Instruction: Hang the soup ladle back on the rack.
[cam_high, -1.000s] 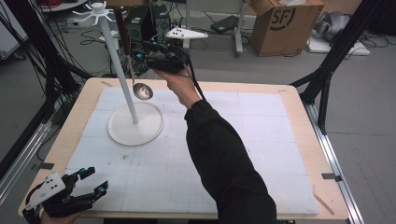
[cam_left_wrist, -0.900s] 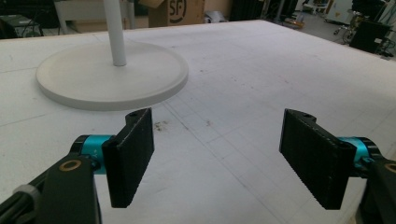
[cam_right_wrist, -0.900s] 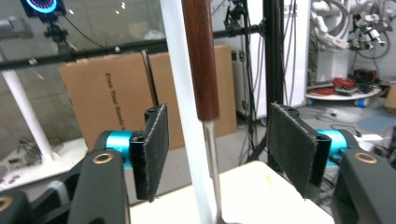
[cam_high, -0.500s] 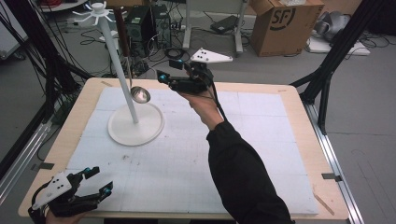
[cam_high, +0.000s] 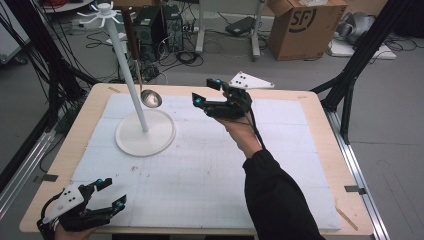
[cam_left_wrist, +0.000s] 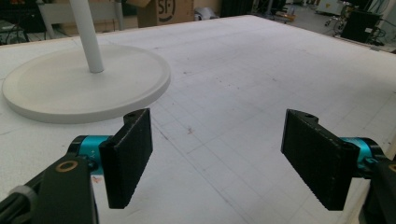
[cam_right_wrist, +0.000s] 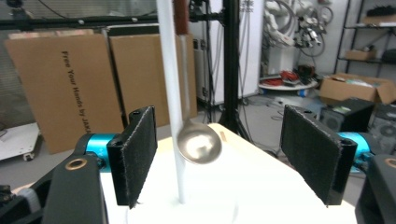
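Note:
A white stand (cam_high: 131, 80) with a round base (cam_high: 145, 134) rises from the left half of the table, its hook crown at the top. From a hook hangs a metal ladle (cam_high: 150, 98) with a dark brown handle, bowl down, beside the pole. My right gripper (cam_high: 207, 93) is held above the table's middle, open and empty, right of the ladle and apart from it. In the right gripper view the ladle bowl (cam_right_wrist: 199, 143) and pole (cam_right_wrist: 172, 93) show between the jaws, farther off. My left gripper (cam_high: 111, 192) is open and empty at the near left corner; its view shows the stand base (cam_left_wrist: 84, 84).
A white gridded mat (cam_high: 210, 165) covers the wooden table (cam_high: 340, 165). Black frame legs stand at both sides. Cardboard boxes (cam_high: 300, 25), cables and equipment lie on the floor behind the table.
My right gripper has drawn back to the right and toward me, away from the ladle, which stays hanging on the stand. The left gripper has shifted only slightly.

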